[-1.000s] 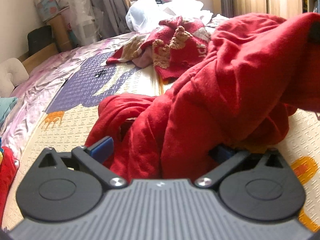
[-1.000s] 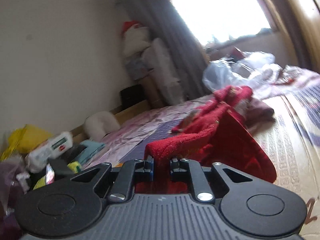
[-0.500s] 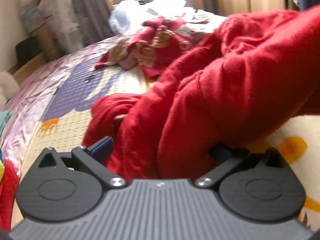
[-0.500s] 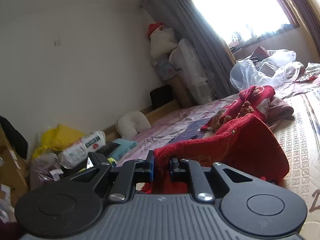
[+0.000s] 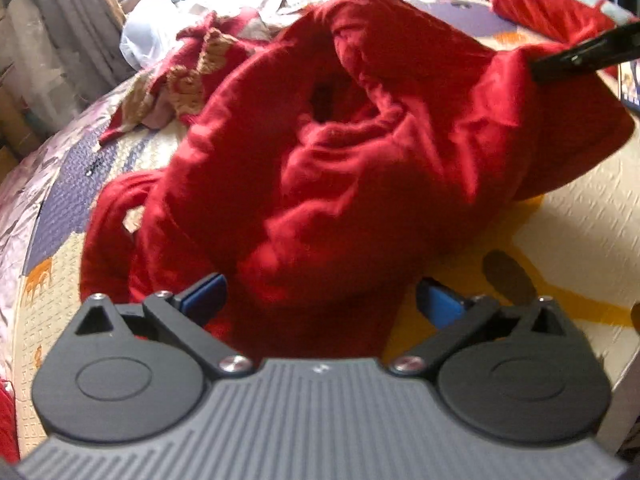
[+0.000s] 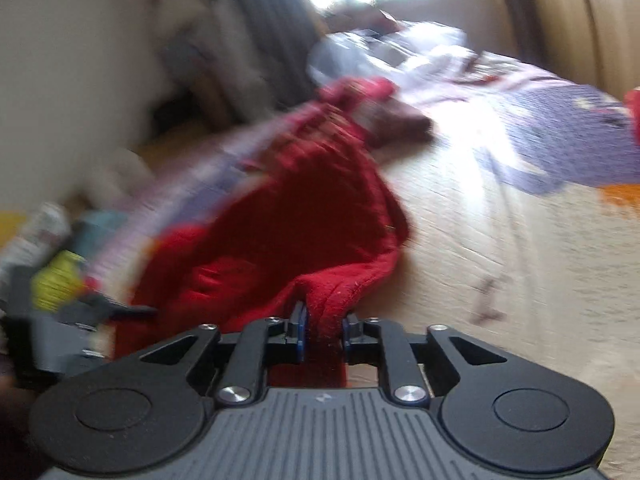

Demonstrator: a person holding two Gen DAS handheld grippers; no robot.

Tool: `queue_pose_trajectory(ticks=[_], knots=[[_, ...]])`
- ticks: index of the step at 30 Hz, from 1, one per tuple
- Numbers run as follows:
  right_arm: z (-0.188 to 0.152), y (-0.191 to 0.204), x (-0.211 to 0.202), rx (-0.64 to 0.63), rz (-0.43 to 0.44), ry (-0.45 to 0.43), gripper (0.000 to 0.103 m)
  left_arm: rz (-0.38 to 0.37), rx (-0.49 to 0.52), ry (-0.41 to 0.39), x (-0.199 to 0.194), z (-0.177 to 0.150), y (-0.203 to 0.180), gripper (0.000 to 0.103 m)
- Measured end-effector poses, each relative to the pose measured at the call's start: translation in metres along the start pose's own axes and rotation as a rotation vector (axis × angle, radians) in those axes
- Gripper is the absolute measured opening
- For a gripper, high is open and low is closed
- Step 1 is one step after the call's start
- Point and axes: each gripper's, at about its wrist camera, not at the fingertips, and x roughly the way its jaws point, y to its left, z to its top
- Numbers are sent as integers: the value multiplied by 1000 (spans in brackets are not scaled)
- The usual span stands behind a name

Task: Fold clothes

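Presently | red garment [image 5: 320, 168] lay frame-centre, between your wide-open left gripper [image 5: 320, 300] | your right gripper [image 6: 323, 330], jaws opening, had its hem between them, to spread it.

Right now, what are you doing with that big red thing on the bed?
A person is folding a red sweater on the bed with two hand-held grippers. The right gripper has a bit of the sweater's edge between its fingers, which are opening. The left gripper is open wide, with crumpled cloth lying between its fingers. The sweater is not folded yet.
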Motion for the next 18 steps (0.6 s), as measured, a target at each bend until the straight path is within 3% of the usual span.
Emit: queue_pose_trajectory(ticks=[4,8,13,18], knots=[[-7,-10,21,35,-134,45,45,56,13,52,14,-2,-1,103],[-5,-6,15,-26,-197,-16,47,66,-29,52,16,0,7,103],[-13,38,0,-301,-97,-139,63,82,-74,37,16,3,15,103],[-48,92,11,-664,5,-102,64,98,-93,14,12,8,19,103]])
